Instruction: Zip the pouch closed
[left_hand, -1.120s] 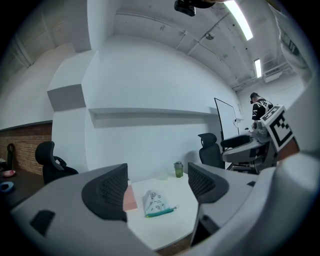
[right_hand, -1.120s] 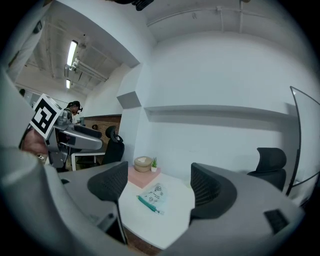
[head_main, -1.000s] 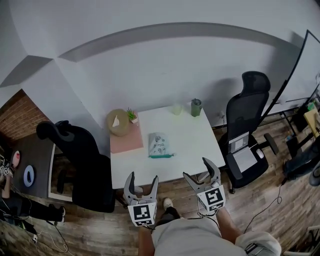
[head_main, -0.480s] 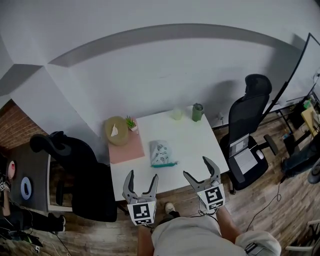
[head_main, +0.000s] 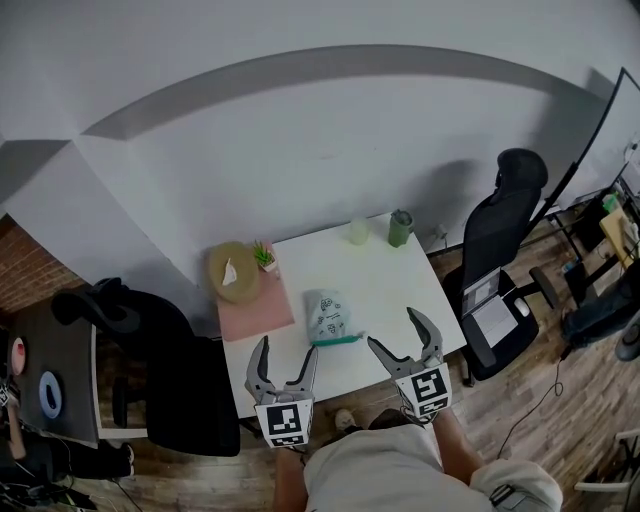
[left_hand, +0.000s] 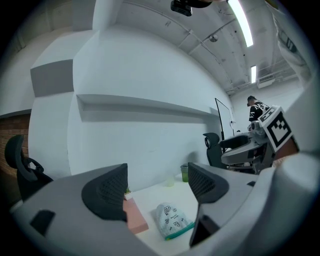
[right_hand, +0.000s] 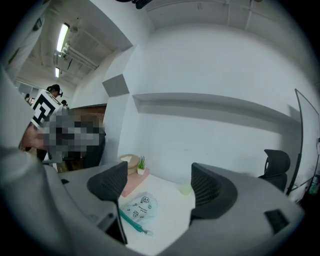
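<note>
Pouch (head_main: 328, 315), pale with small printed motifs, lies flat on the white table (head_main: 390, 280). Its teal zip edge (head_main: 335, 340) is the side nearest both grippers. In the head view the pouch sits ahead of the grippers and between them. The left gripper (head_main: 286, 350) is held at the near table edge, its jaws wide apart and empty. In the left gripper view the pouch (left_hand: 172, 220) appears below and beyond the gap between the jaws, untouched. The right gripper (head_main: 392, 328) is likewise spread wide with nothing between its jaws. Its inner jaw tip is near the right end of the zip edge, and contact cannot be confirmed from the head view. In the right gripper view the pouch (right_hand: 137, 206) lies ahead of the left jaw, clear of it. Beyond the left gripper, to the left of the pouch, lies a pink mat (head_main: 255, 295). Two cups (head_main: 401, 228) stand at the far table edge.
</note>
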